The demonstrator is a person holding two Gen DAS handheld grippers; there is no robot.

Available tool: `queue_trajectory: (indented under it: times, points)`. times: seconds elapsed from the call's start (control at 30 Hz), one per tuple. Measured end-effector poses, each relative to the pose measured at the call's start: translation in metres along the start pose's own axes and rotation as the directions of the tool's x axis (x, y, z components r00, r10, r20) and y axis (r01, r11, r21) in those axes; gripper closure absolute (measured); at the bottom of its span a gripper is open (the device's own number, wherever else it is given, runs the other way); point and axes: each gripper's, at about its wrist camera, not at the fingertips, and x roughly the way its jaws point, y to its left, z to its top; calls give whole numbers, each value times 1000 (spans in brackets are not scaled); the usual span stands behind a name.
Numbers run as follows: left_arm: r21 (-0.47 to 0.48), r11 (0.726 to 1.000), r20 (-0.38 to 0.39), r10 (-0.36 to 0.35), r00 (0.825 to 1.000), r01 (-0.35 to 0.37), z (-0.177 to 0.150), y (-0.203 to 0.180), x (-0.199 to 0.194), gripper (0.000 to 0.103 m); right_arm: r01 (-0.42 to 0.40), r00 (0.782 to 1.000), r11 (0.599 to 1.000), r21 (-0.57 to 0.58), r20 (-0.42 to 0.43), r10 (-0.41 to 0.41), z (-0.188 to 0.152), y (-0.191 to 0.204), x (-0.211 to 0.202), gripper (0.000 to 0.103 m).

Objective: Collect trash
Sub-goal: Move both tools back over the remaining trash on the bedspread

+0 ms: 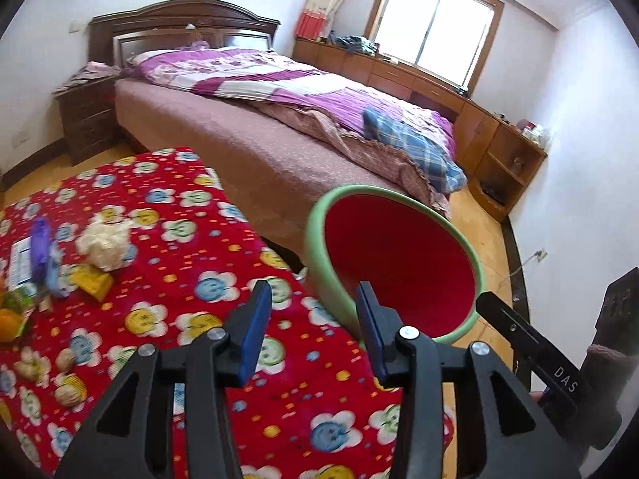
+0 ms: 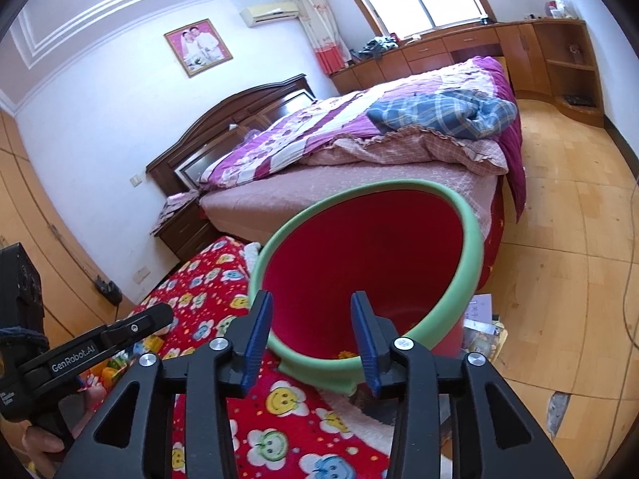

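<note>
A red bin with a green rim (image 1: pixel 399 255) stands at the right edge of a table under a red flowered cloth (image 1: pixel 191 263); it also shows in the right wrist view (image 2: pixel 359 247). Trash lies at the table's left: a crumpled white tissue (image 1: pixel 104 241), a yellow wrapper (image 1: pixel 94 281), a purple wrapper (image 1: pixel 42 251) and several walnuts (image 1: pixel 68 393). My left gripper (image 1: pixel 311 323) is open and empty, above the cloth beside the bin's rim. My right gripper (image 2: pixel 311 335) is open and empty, its fingers either side of the bin's near rim.
A bed (image 1: pixel 279 119) with a purple quilt stands behind the table. A dark nightstand (image 1: pixel 86 119) is at its left. Wooden cabinets (image 1: pixel 459 103) run under the window. Wooden floor (image 2: pixel 559 239) lies to the right of the bin.
</note>
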Motion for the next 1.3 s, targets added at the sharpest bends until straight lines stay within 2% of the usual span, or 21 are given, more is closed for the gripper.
queue_trajectory:
  times: [0.1, 0.2, 0.37, 0.4, 0.43, 0.5, 0.73, 0.8, 1.1, 1.2, 1.3]
  points:
    - [-16, 999, 17, 38, 999, -38, -2, 13, -14, 56, -11, 1000, 1000, -11, -12, 11, -2, 9, 1, 53]
    - [-35, 997, 30, 73, 997, -72, -5, 25, -26, 51, -20, 1000, 1000, -23, -25, 19, -4, 18, 2, 53]
    - [-74, 990, 37, 124, 992, -121, -8, 51, -44, 48, -35, 998, 998, -42, -45, 33, -7, 32, 4, 52]
    - [-81, 988, 38, 132, 990, -129, -9, 55, -47, 47, -37, 998, 998, -47, -48, 34, -8, 35, 4, 51]
    - [-92, 986, 42, 146, 988, -141, -10, 62, -51, 47, -38, 998, 998, -53, -50, 35, -8, 38, 4, 42]
    - [-114, 980, 51, 169, 984, -163, -11, 74, -58, 45, -43, 998, 997, -65, -47, 40, -10, 44, 4, 35]
    - [-193, 949, 65, 265, 962, -249, -16, 125, -78, 44, -55, 996, 994, -90, -81, 47, -17, 58, 12, 35]
    - [-201, 939, 73, 299, 951, -280, -18, 139, -84, 39, -54, 995, 994, -96, -93, 45, -20, 62, 15, 35]
    - [-253, 884, 65, 420, 905, -392, -21, 205, -96, 38, -59, 991, 994, -95, -129, 46, -25, 77, 38, 35]
    - [-272, 871, 54, 439, 897, -410, -22, 223, -93, 38, -57, 989, 993, -102, -141, 42, -26, 86, 48, 35]
    - [-280, 868, 32, 436, 899, -411, -24, 239, -85, 38, -54, 988, 992, -116, -148, 37, -25, 97, 58, 35]
